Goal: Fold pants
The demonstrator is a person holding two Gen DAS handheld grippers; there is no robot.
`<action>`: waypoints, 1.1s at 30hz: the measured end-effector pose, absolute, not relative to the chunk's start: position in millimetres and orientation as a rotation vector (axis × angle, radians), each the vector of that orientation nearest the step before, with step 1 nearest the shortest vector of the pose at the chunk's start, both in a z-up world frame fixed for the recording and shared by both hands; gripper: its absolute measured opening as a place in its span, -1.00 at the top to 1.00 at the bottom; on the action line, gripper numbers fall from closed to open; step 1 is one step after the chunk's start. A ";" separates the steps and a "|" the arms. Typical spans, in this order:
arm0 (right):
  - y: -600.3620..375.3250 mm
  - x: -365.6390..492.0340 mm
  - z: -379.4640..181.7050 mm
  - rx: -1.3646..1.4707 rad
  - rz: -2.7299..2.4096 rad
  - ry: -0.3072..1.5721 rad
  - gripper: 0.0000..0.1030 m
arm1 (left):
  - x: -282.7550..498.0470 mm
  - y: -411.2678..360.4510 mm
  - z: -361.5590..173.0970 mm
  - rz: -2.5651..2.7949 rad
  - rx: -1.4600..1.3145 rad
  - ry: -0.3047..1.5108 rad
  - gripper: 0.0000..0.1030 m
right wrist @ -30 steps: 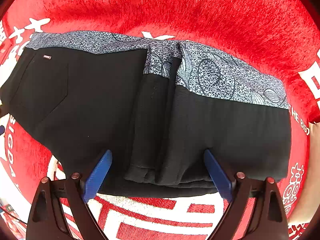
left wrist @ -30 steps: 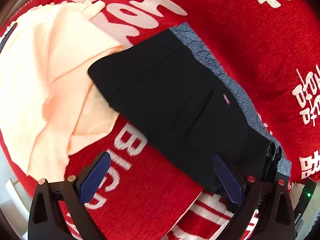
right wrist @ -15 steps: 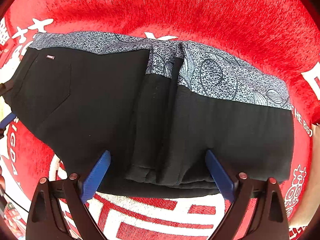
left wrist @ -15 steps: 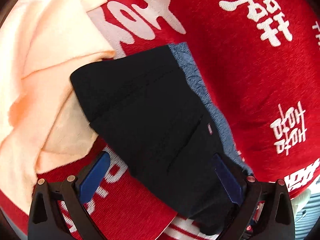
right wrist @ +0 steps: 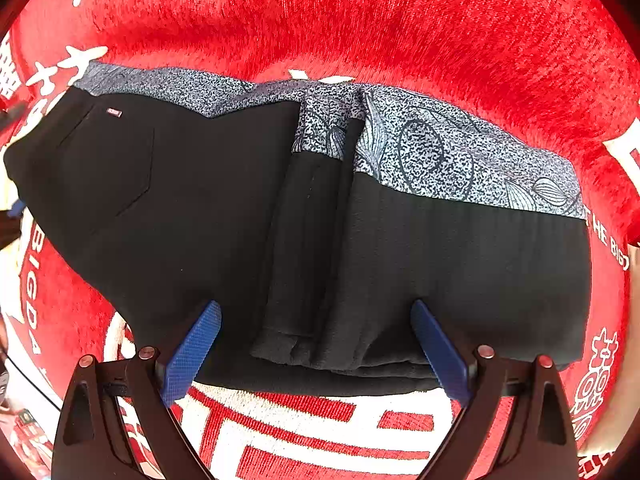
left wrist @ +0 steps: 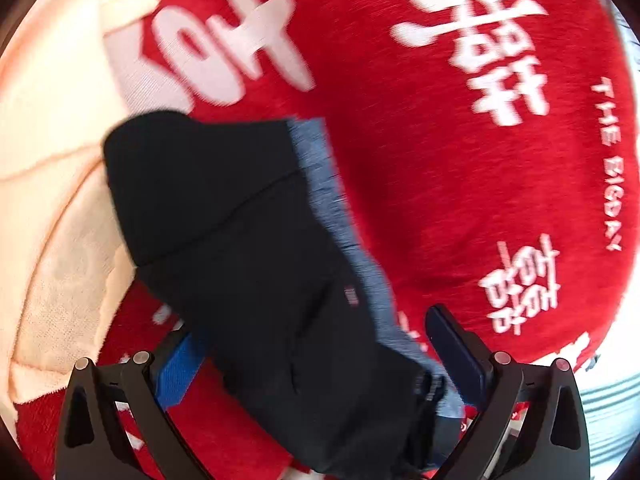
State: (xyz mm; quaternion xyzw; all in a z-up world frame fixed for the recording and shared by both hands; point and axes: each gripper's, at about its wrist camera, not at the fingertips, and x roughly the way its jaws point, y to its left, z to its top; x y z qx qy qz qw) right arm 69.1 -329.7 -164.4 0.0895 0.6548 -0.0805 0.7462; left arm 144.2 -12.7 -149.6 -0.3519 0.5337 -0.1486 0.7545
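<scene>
Straddling the pants with my left gripper, fingers spread, I judge one end about to be folded. They lie on the red blanket; my right gripper hovers spread. Next: pinch the left end, carry it over.

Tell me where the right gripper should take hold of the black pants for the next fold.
Grip the black pants at the bunched leg cuffs on the near edge, coming in low from the front. They sit between the open right gripper jaws, a thick edge raised off the red blanket.
</scene>
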 end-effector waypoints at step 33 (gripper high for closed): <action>-167.1 299.4 -31.4 0.104 0.457 1.636 -0.99 | 88.5 -129.1 -73.4 -0.211 0.202 0.961 0.46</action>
